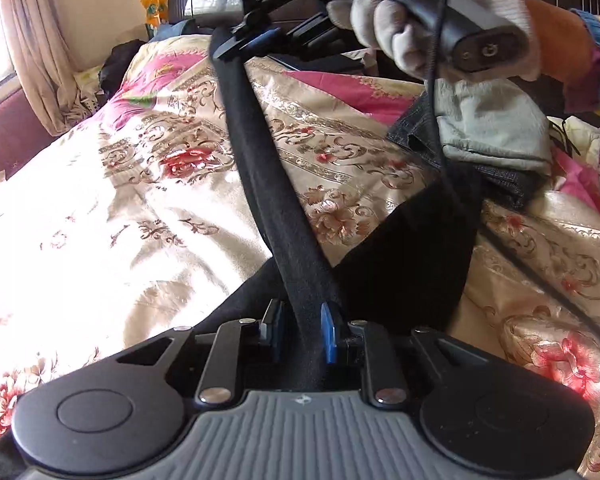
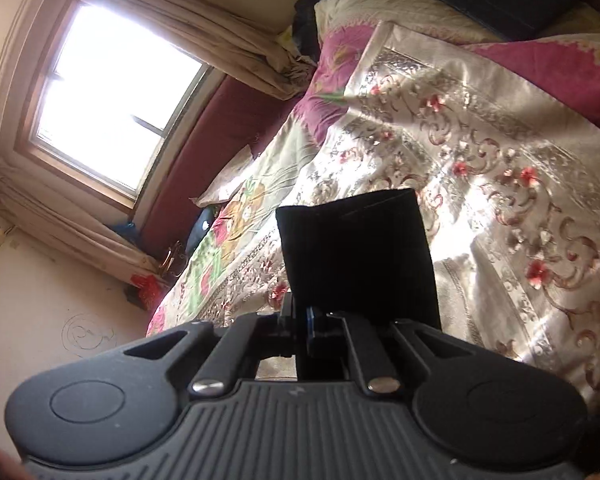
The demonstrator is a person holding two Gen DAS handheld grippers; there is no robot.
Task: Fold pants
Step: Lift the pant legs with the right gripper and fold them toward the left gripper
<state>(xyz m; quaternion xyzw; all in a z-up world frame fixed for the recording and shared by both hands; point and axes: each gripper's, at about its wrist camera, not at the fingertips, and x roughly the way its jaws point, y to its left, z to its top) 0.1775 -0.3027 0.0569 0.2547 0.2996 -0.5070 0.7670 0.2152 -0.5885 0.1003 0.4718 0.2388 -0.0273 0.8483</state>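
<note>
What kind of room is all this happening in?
Most likely a bedroom in a home. A bed covered by a shiny floral bedspread fills the view, a curtained window stands beside it, and folded clothes lie on the bed.

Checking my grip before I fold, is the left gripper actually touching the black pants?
Touching. The left wrist view shows the left gripper closed on a taut band of the black pants, fabric pressed between its pads.
</note>
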